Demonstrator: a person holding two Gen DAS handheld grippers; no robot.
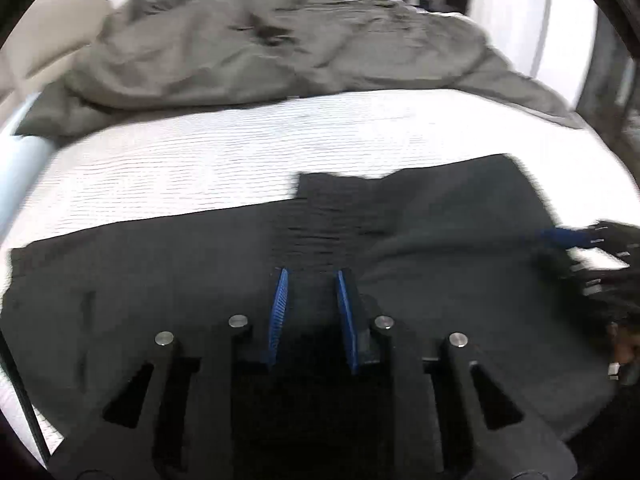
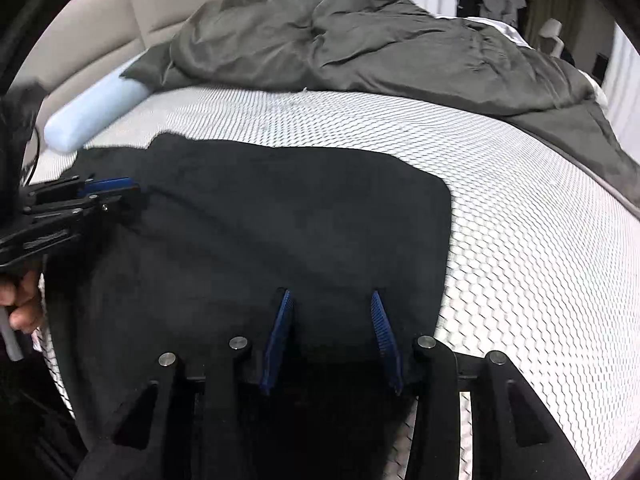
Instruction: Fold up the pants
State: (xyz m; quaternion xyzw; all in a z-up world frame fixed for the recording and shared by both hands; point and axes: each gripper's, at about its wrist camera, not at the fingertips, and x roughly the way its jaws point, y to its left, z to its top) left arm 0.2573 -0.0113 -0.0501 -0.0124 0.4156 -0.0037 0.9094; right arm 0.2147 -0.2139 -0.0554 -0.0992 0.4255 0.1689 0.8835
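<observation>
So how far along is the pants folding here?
Done: the black pants lie spread on the mattress, one part already doubled over on top. In hand: the left hand-held gripper sits at the gathered waistband, the right hand-held gripper over the cloth near its edge, jaws apart, nothing lifted. Left: the remaining folds.

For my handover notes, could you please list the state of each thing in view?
pants: spread flat on the mattress, partly folded
left claw: narrowly open over the pants, fabric between its fingers
right claw: open, over the pants
duvet: crumpled at the far side
bolster: lying at the mattress edge
mattress: bare
</observation>
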